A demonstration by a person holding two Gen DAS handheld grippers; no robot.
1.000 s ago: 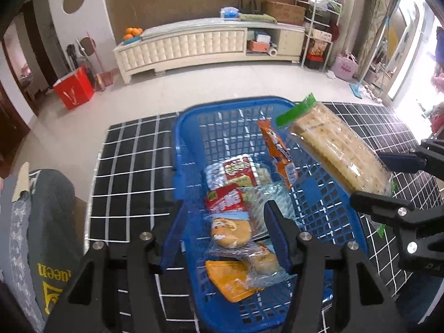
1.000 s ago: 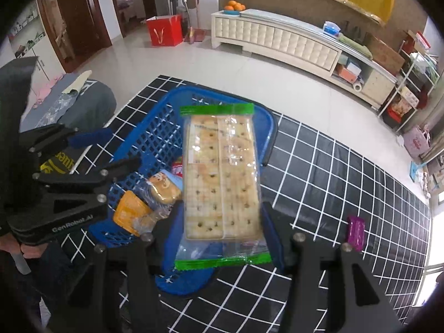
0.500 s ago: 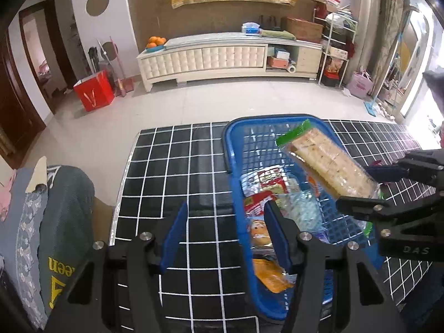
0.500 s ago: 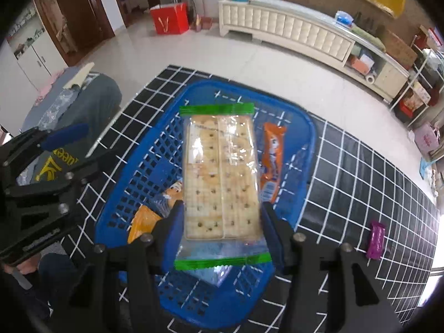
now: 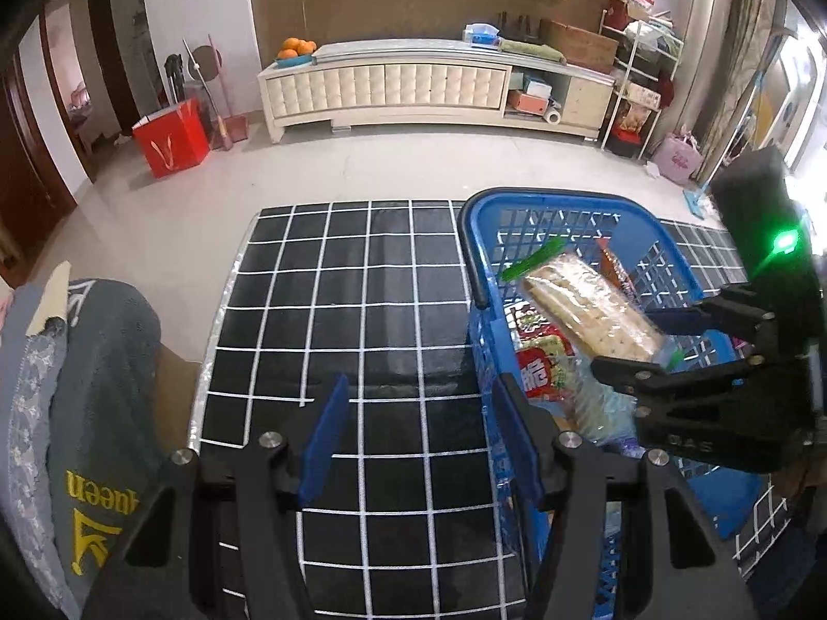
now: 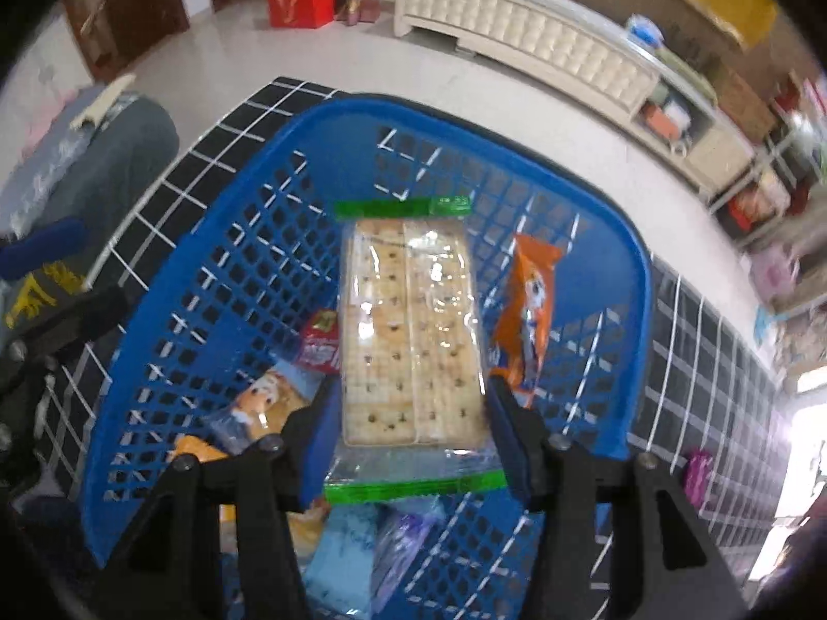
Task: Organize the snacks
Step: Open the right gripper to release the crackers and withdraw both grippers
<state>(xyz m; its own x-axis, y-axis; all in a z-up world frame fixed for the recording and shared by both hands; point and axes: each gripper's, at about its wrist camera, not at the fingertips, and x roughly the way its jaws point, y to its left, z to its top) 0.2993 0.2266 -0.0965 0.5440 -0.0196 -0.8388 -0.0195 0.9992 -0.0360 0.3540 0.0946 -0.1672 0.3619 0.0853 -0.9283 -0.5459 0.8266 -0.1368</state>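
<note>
Black grid-lined tabletop (image 5: pixel 362 310), blue basket (image 6: pixel 628 279): we lower the cracker pack (image 6: pixel 408 330) inside, right gripper (image 6: pixel 411 444) fingers easing apart at its near end (light, brittle, slick film; hold the long edges). Left gripper (image 5: pixel 413 434) hovers half-open, empty.

Low on the left of my left camera's view I read "queen", upside down in yellow letters, on the grey garment (image 5: pixel 98 413) beside the table. At right, on my right gripper (image 5: pixel 667 338), pale letters spell "DAS"; the rest is cut off. On the red snack packet (image 5: pixel 542 369) in the basket there are white characters I can't make out. Far back, the red bag (image 5: pixel 173 139) carries a gold V-shaped mark.
</note>
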